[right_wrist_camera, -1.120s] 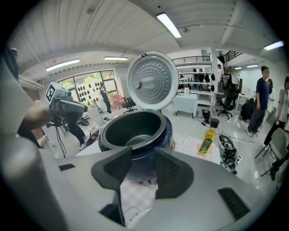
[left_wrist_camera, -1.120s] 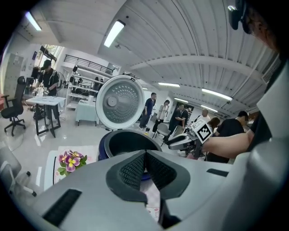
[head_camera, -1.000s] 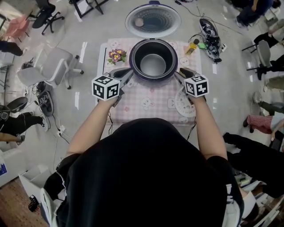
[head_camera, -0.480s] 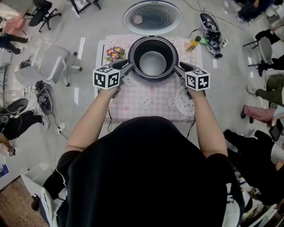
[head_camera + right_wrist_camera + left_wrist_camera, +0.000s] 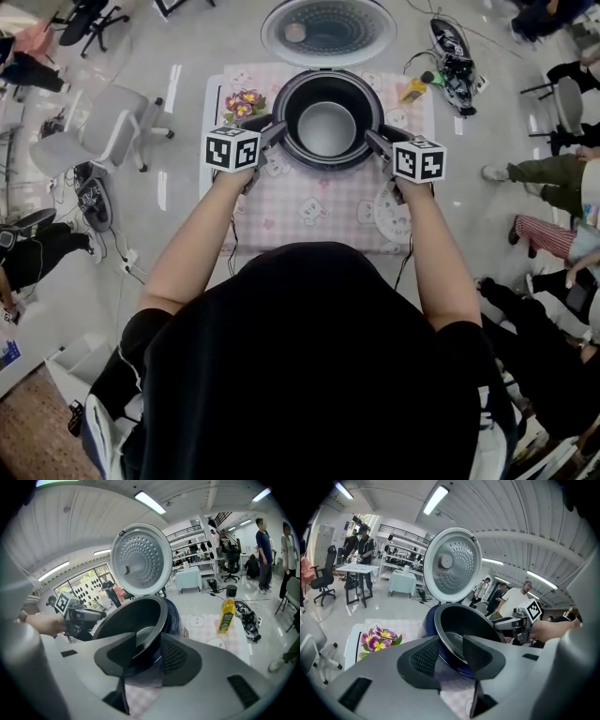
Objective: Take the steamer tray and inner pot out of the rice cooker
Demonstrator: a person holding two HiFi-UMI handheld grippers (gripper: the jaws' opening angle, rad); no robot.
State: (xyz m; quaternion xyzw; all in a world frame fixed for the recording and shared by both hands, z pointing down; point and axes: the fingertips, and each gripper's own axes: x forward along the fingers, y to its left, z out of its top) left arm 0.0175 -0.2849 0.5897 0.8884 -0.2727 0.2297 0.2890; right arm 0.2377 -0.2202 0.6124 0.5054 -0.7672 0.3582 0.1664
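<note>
The rice cooker point(image 5: 302, 155) stands on the table with its lid point(image 5: 328, 28) swung up. The dark inner pot point(image 5: 326, 127) sits inside it. My left gripper point(image 5: 277, 131) is at the pot's left rim. Its jaws are opening, and in the left gripper view point(image 5: 450, 651) the rim of the pot point(image 5: 464, 620) runs between the fingers without being pressed. My right gripper point(image 5: 372, 139) is at the right rim, open, with one finger inside the pot point(image 5: 136, 616) and one outside point(image 5: 149, 653). The white steamer tray point(image 5: 386, 217) lies on the cloth to the right.
A pink checked cloth point(image 5: 309, 208) covers the small table. A flower posy point(image 5: 242, 103) lies left of the cooker, and a yellow bottle point(image 5: 412, 89) stands at its right. Office chairs, cables and seated people surround the table.
Both grippers have moved forward and down to the pot's rim, one on each side. The left jaws have spread apart.
</note>
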